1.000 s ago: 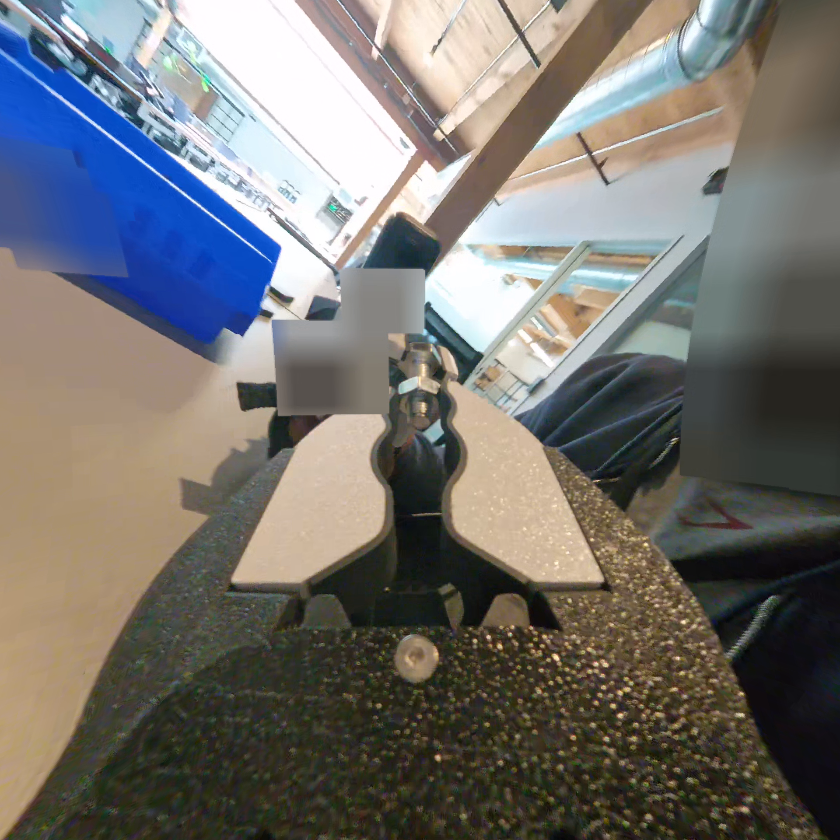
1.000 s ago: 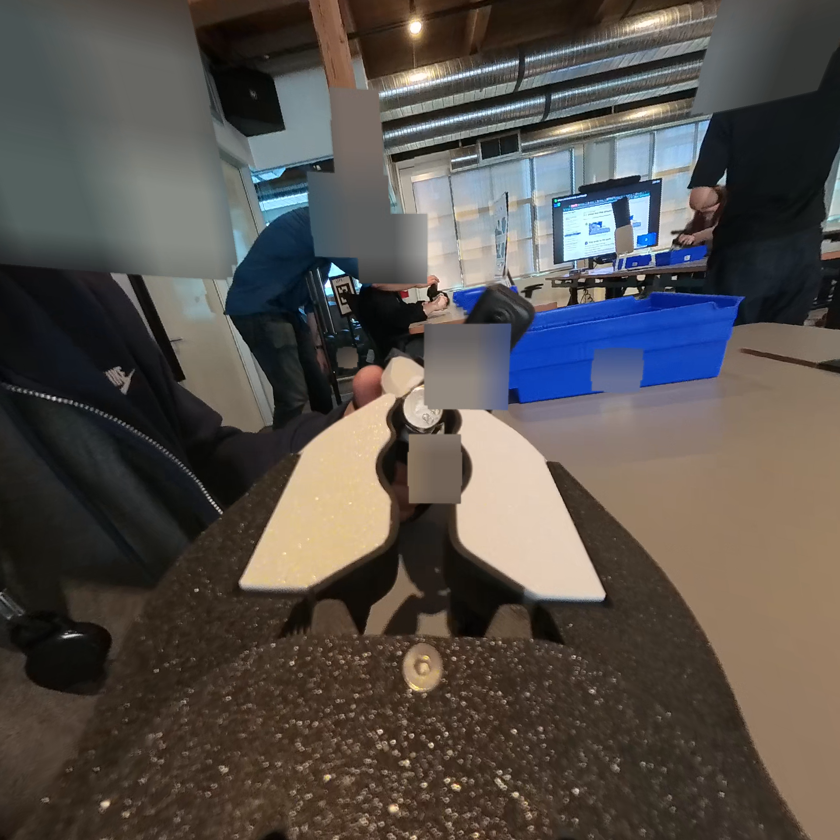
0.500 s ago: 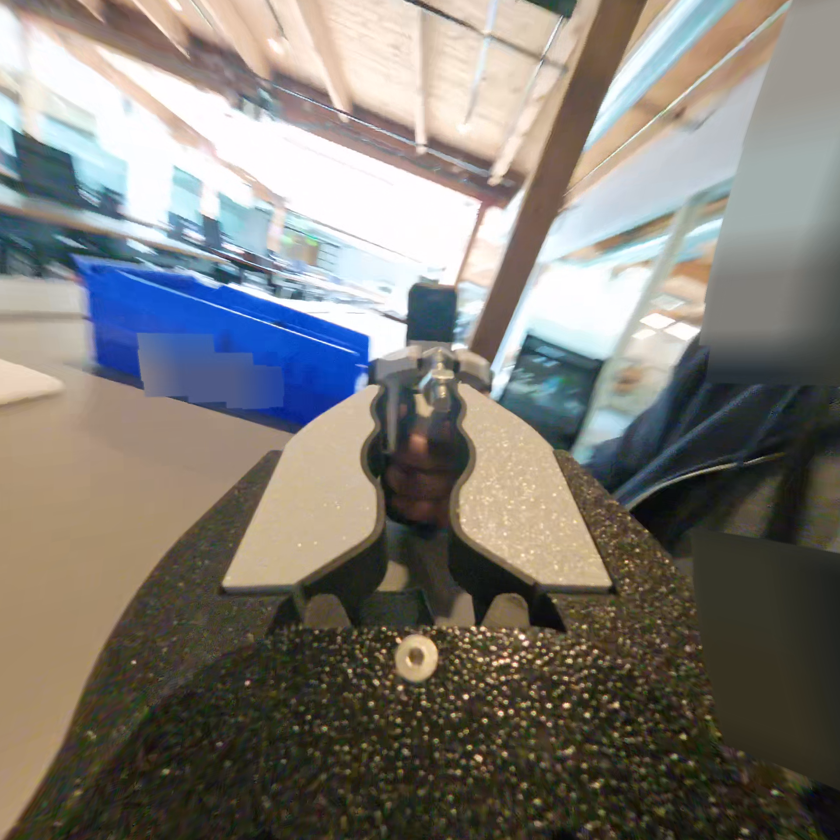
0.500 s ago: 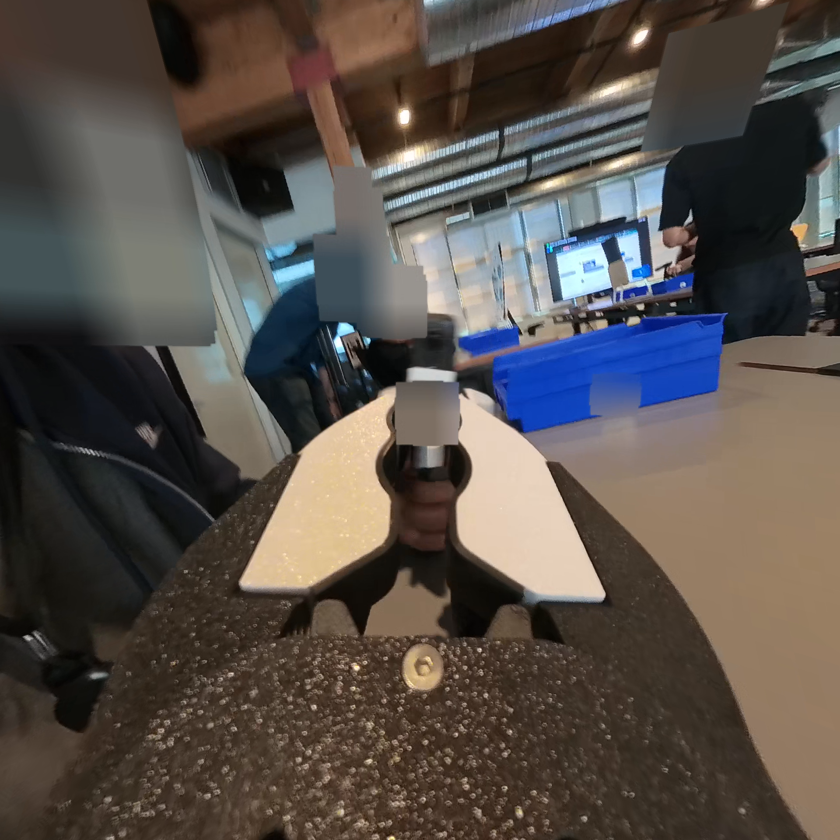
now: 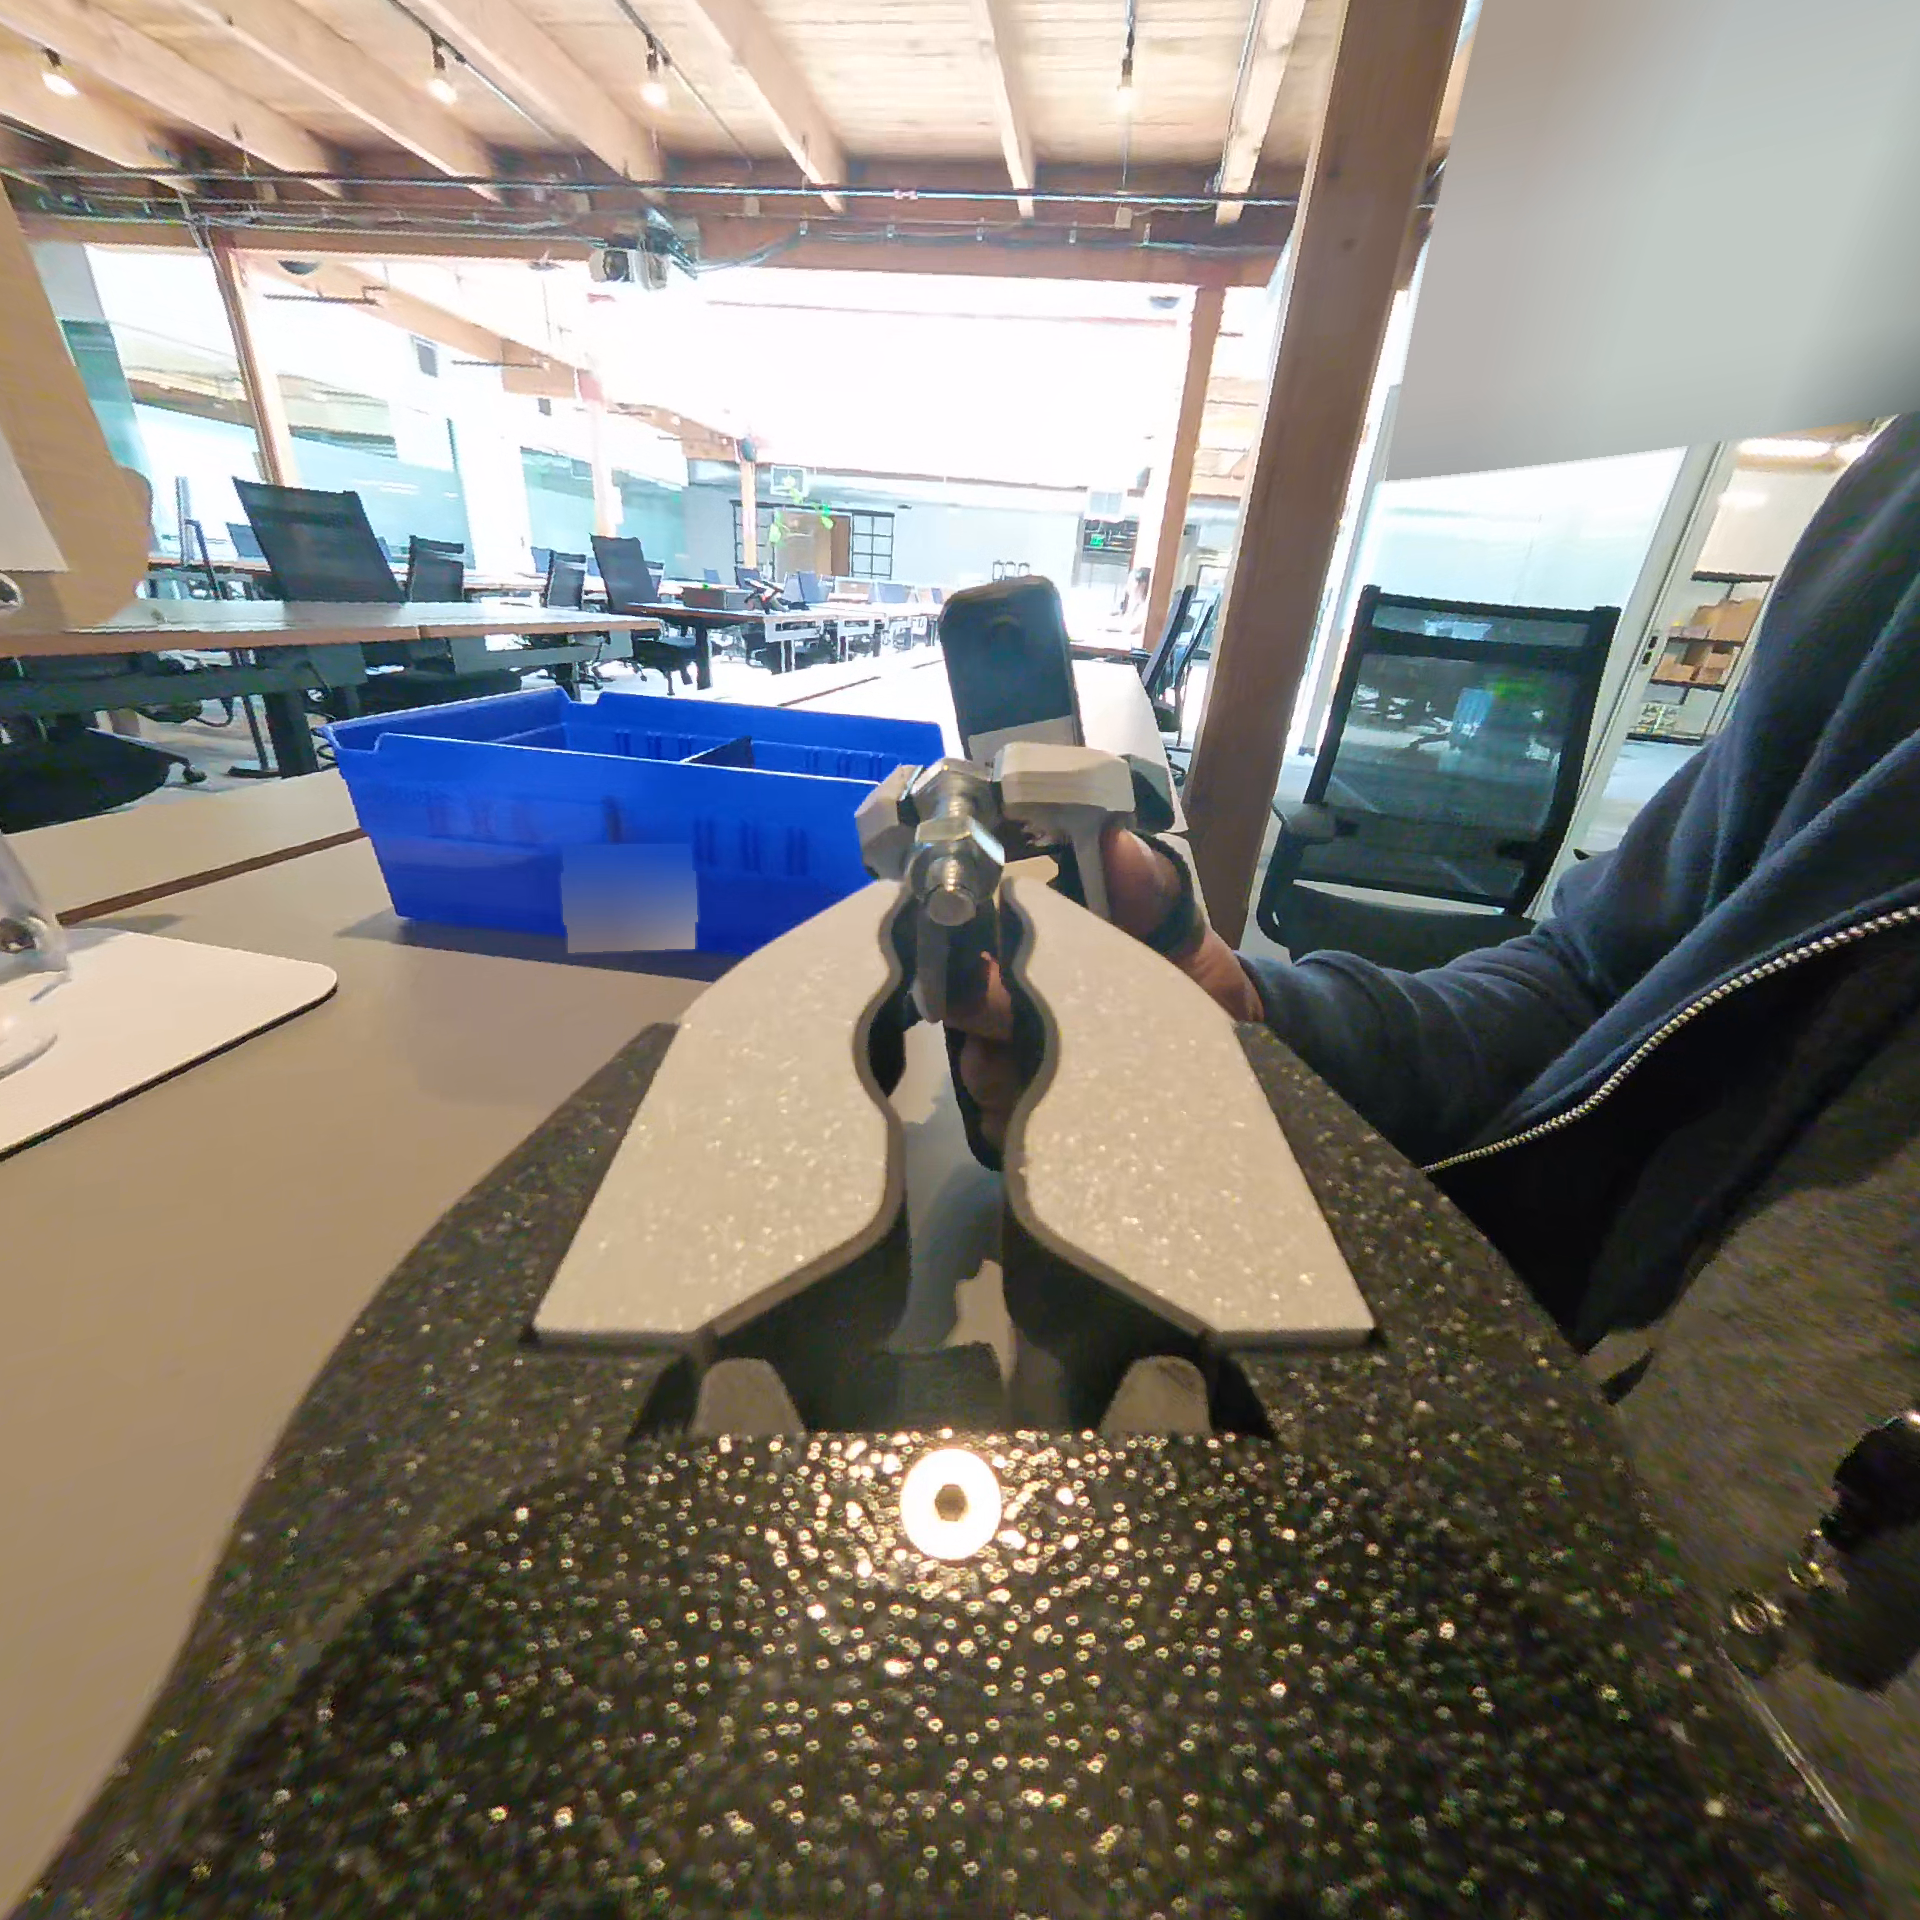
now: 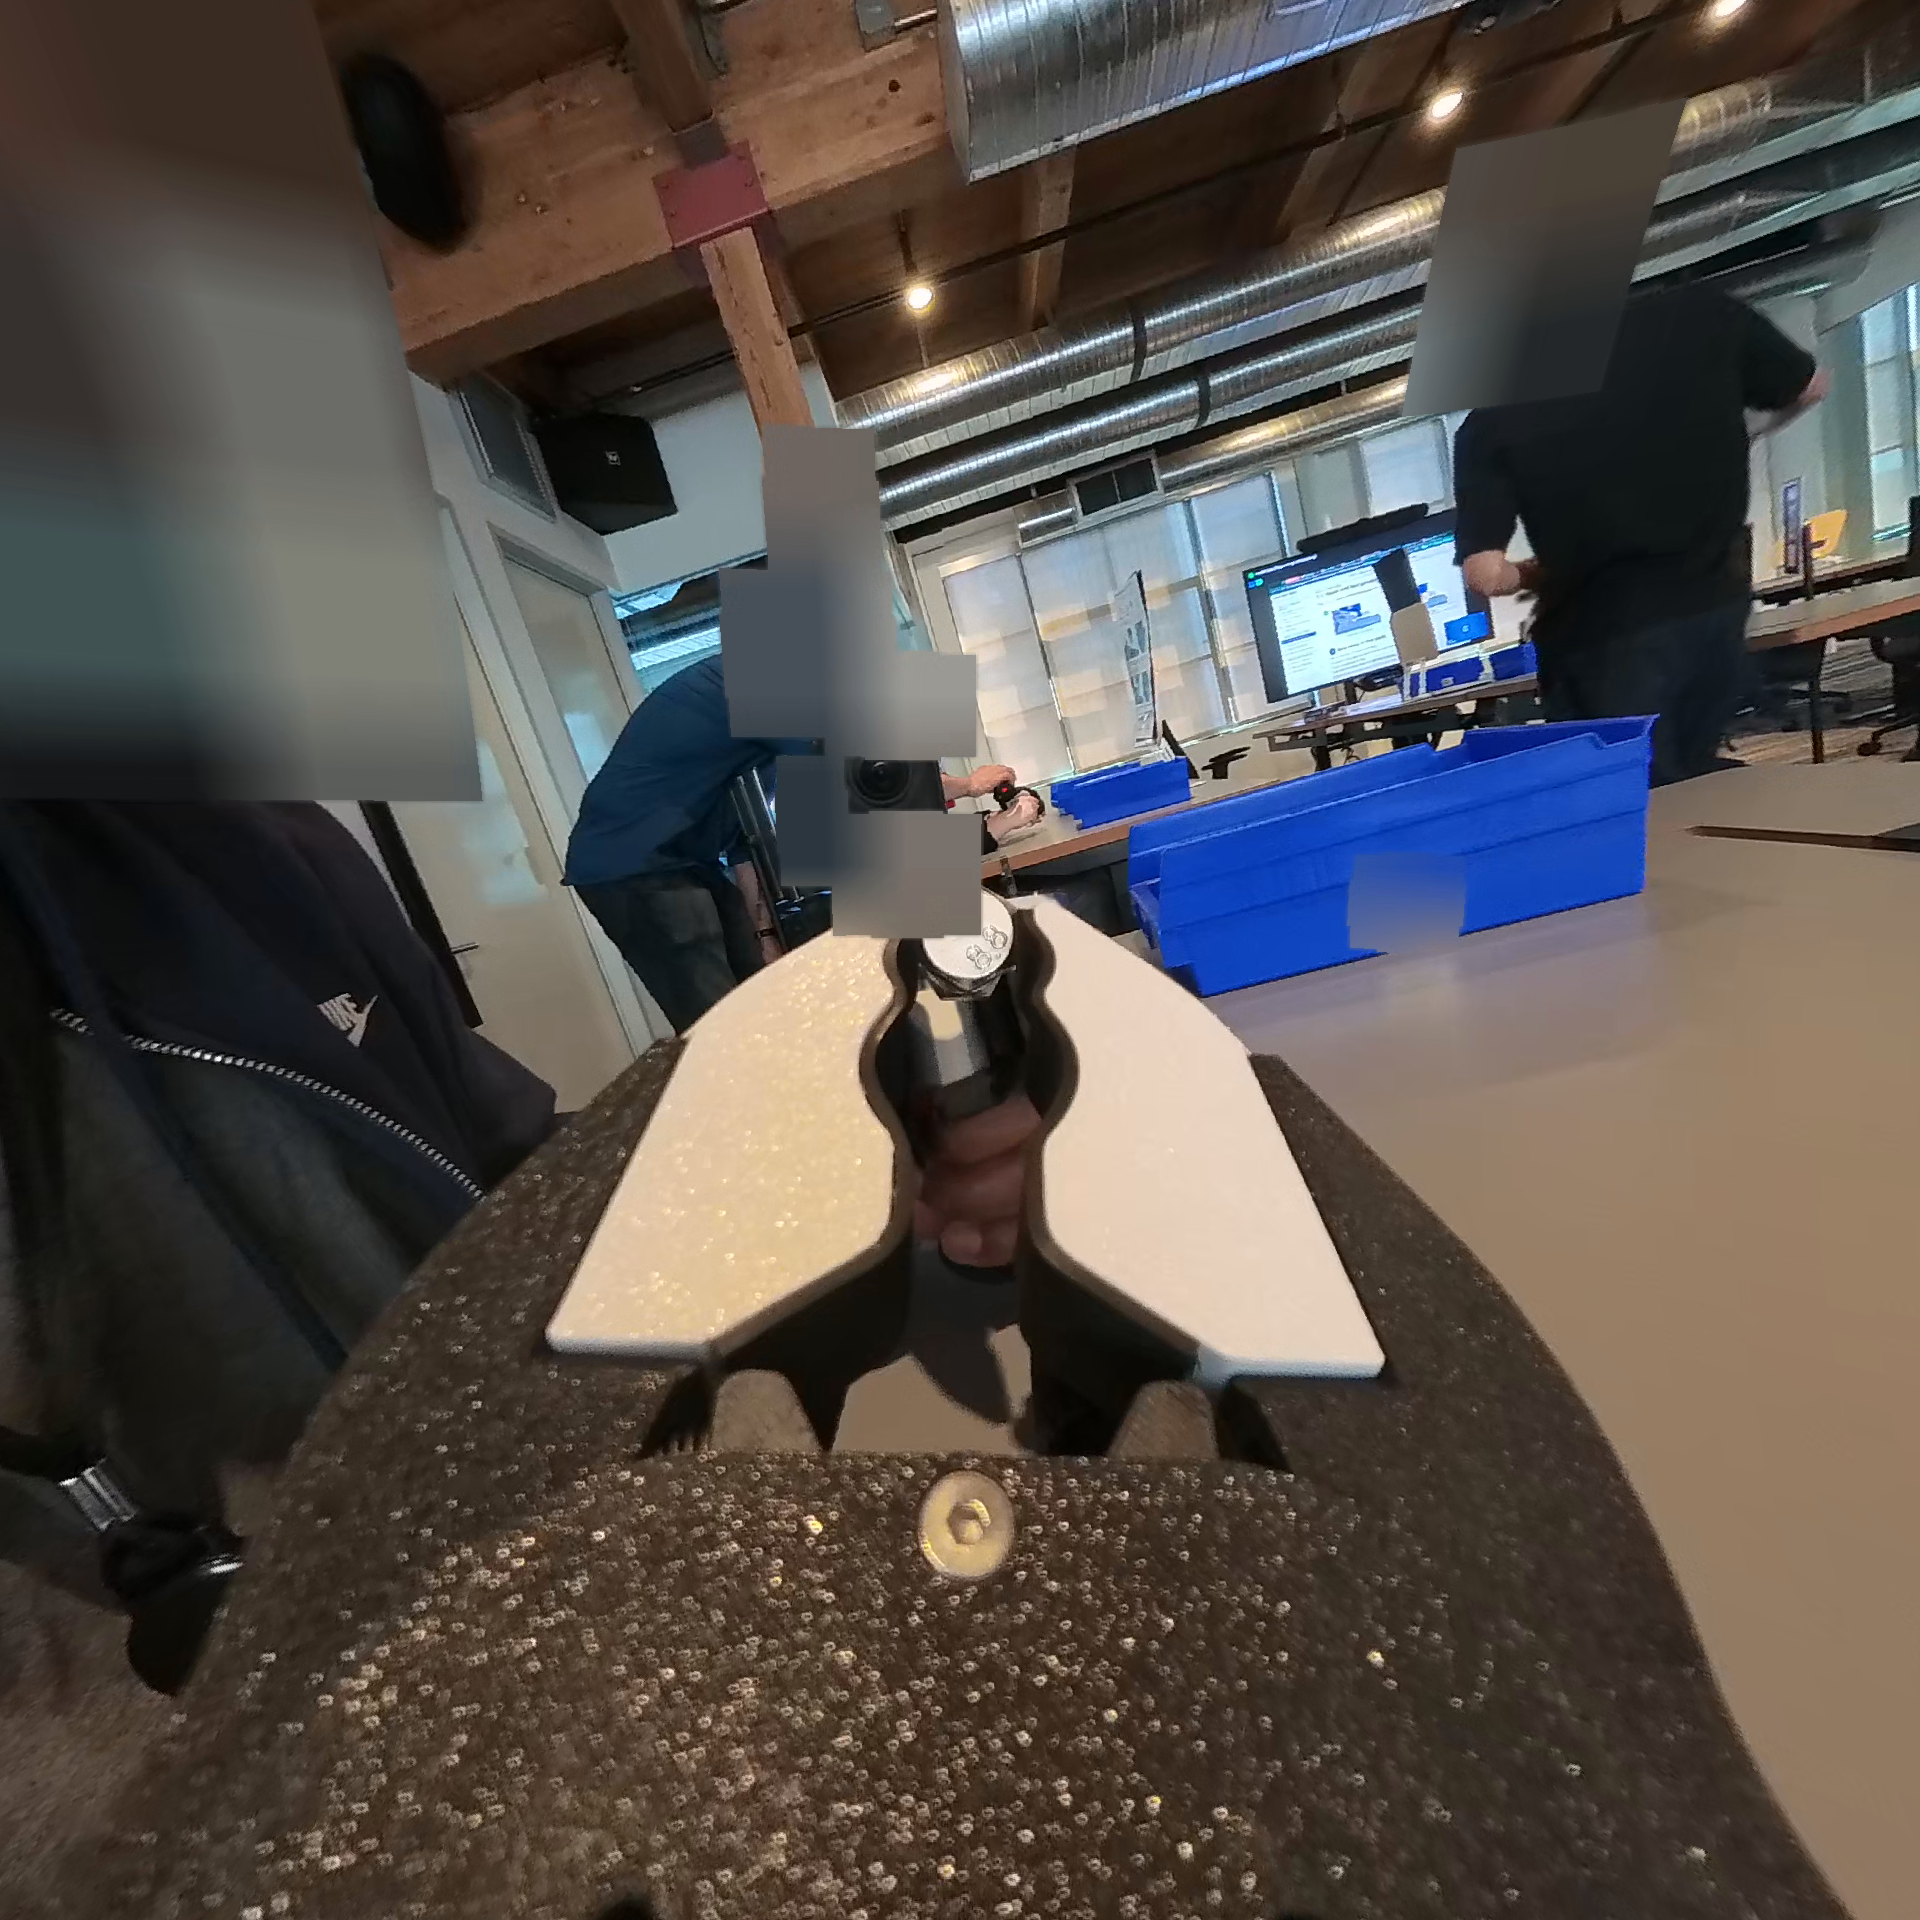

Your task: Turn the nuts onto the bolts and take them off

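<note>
A steel bolt is held in the air between my two grippers, over the near edge of the grey table (image 5: pixel 208 1195). In the left wrist view its threaded end (image 5: pixel 954 896) points at the camera, with a hex nut (image 5: pixel 951 834) on the thread. My left gripper (image 5: pixel 956 899) is shut at its tips on the nut and thread end. My right gripper (image 5: pixel 977 805) grips the bolt from the far side, behind the nut. In the right wrist view my right gripper (image 6: pixel 971 951) is shut on the bolt, whose head (image 6: pixel 975 958) faces the camera. The left gripper is mostly hidden there.
A blue plastic bin (image 5: pixel 582 810) stands on the table behind the grippers; it also shows in the right wrist view (image 6: pixel 1403 831). A white flat base (image 5: pixel 135 1018) lies at the left. The holder's hand (image 5: pixel 1143 894) and dark sleeve are on the right. Two people (image 6: pixel 665 831) stand farther back. The tips of both grippers are at nearly the same place.
The left wrist view has rolled from strongly tilted to level: my left gripper has turned around the bolt's axis with the nut. The right wrist view has tipped upward a little.
</note>
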